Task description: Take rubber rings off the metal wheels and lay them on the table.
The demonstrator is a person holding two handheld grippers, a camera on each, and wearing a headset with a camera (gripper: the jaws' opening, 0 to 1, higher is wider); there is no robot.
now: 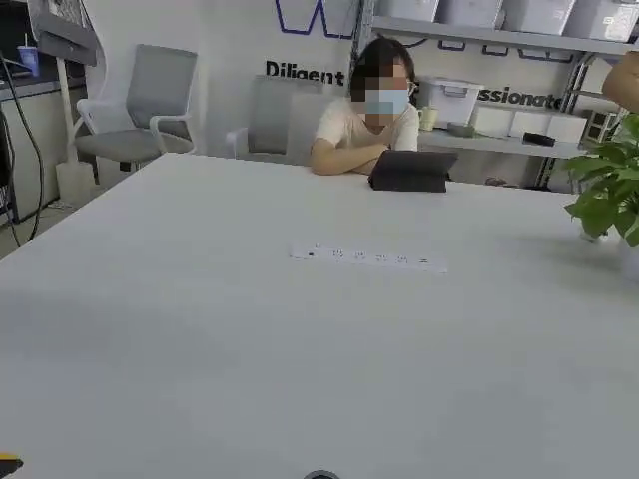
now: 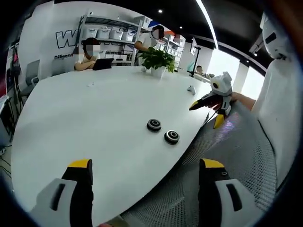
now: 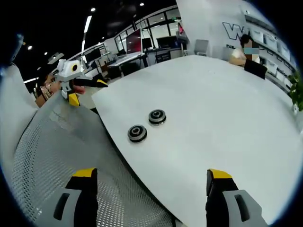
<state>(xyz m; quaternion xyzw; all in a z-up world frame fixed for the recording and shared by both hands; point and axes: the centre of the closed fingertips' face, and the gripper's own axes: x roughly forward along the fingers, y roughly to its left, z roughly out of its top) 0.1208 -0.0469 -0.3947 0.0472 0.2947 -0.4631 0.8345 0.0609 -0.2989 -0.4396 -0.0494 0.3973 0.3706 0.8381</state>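
Note:
Two metal wheels with black rubber rings lie side by side near the table's near edge: one wheel (image 2: 154,125) (image 3: 157,117) farther in, the other wheel (image 2: 171,137) (image 3: 137,133) closer to the edge. My left gripper (image 2: 146,166) is off the table, short of them, with its jaws wide apart and nothing between them. My right gripper (image 3: 151,175) is likewise open and empty, facing the wheels from the opposite side. Each gripper appears in the other's view: the right gripper (image 2: 215,100) and the left gripper (image 3: 75,84), both held over a grey mesh chair back (image 2: 232,146).
The white table (image 1: 300,349) stretches away with a white power strip (image 1: 367,257) at its middle. A seated person with a dark tablet (image 1: 409,172) is at the far side. A potted plant (image 1: 609,190) stands at the right. Office chairs (image 1: 150,110) stand behind.

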